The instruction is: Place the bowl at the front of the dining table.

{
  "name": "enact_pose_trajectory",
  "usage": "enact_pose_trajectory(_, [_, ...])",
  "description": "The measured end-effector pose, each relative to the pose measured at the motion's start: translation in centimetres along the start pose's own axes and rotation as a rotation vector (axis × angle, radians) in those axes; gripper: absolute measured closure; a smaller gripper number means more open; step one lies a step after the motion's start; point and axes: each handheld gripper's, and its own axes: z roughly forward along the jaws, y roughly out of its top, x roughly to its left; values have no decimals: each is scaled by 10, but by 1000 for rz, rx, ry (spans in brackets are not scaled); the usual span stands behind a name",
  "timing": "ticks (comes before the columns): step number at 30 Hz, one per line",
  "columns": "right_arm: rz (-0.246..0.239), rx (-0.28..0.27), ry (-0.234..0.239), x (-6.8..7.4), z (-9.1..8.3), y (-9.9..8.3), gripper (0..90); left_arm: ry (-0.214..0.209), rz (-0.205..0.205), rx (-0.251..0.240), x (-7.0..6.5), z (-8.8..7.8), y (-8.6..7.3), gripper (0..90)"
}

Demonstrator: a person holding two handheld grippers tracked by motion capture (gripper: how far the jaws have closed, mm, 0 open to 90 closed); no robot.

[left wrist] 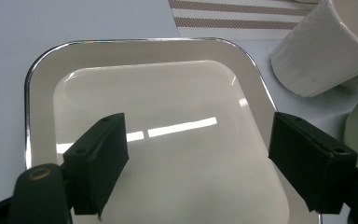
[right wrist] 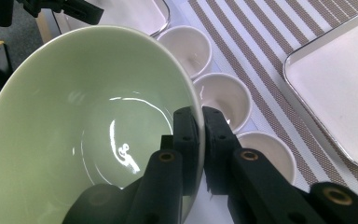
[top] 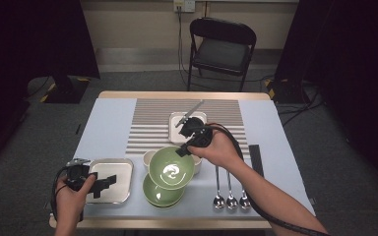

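My right claw [right wrist: 200,140] is pinching the green bowl [right wrist: 74,140] by its rim; I am keeping it steady. My left claw [left wrist: 196,158] is hanging wide apart.

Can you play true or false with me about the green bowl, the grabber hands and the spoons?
1. The right gripper pinches the rim of the lifted green bowl. True.
2. The left gripper is holding a spoon. False: its jaws stand open and empty over the square plate.
3. Three spoons lie side by side near the table's front edge. True.
4. The lifted bowl is full of soup. False: it is empty and shiny inside.
5. Another green bowl sits on the table under the lifted one. True.
6. The small white cups are stacked into a tower. False: they stand in a row beside the striped mat.
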Motion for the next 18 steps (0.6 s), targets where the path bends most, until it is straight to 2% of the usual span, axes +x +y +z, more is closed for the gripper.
enact_pose_trajectory(9, [13, 3, -15, -6, -6, 3, 855, 0, -7, 0, 1, 0, -1, 194])
enact_pose_trajectory(18, [16, 5, -6, -10, -8, 5, 855, 0, -7, 1, 1, 0, -1, 194])
